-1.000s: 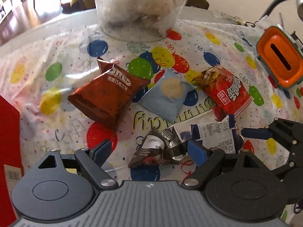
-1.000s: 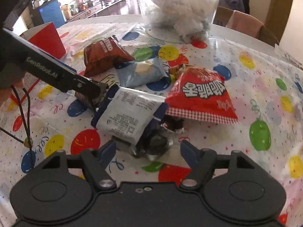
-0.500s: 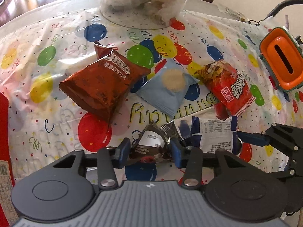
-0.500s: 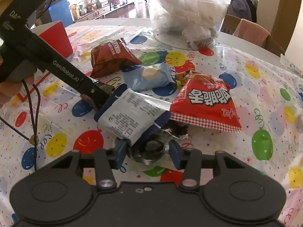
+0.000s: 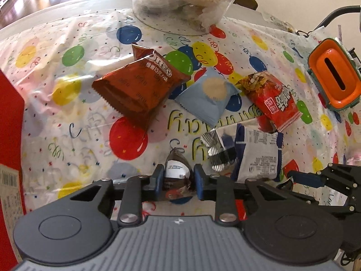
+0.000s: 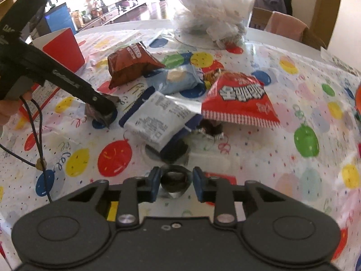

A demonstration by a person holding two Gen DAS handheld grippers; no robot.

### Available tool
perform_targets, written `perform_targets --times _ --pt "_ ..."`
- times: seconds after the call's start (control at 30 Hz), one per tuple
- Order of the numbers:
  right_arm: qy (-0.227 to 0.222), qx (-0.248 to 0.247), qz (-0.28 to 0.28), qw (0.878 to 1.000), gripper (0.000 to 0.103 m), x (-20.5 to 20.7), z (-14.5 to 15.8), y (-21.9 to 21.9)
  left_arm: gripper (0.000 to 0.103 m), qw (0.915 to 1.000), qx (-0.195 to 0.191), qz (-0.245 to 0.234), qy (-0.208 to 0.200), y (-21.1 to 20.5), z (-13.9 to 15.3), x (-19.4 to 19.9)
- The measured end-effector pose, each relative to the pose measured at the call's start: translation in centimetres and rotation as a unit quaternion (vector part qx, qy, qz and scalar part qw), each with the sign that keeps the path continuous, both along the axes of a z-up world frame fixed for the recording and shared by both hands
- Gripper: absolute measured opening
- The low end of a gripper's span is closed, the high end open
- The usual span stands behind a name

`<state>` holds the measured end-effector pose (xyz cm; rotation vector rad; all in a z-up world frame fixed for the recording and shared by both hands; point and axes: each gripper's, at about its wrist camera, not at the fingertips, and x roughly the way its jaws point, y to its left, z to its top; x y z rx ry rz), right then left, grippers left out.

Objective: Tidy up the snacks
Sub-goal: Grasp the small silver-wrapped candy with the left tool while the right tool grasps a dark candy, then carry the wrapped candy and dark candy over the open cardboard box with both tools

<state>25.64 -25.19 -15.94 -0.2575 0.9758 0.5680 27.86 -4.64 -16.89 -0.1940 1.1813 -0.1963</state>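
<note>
Pick-up step, both hands at once. Left gripper (image 5: 176, 180) jaws closing, pads pressing a small dark wrapped snack (image 5: 177, 171) on the tablecloth (image 5: 67, 135). Right gripper (image 6: 176, 181) jaws closing on a dark round snack (image 6: 173, 180), pads at its sides. Next: lift both clear, likely carry to the clear tub (image 5: 185, 2).

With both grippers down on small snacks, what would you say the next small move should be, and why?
Probably finish both squeezes, then lift. The left gripper is closing with a small dark packet between its pads, and the right gripper is closing around a round dark snack; both sit low over the tablecloth.
</note>
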Motion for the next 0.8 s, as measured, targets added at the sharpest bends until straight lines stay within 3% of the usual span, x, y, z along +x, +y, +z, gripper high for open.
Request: perform_targets --times 0.37,0.8 --pt "-0.001 0.011 -0.038 0.999 0.029 -3.0 1.2 0.1 0.026 0.9999 -0.013 -0.004 -0.006 1.4 1.2 -3.8" --pt "-0.033 0.056 -0.037 0.997 0.029 -6.3 6.9 4.0 0.026 0.9982 -0.007 -0.026 -0.053 4.0 6.4 -8.6"
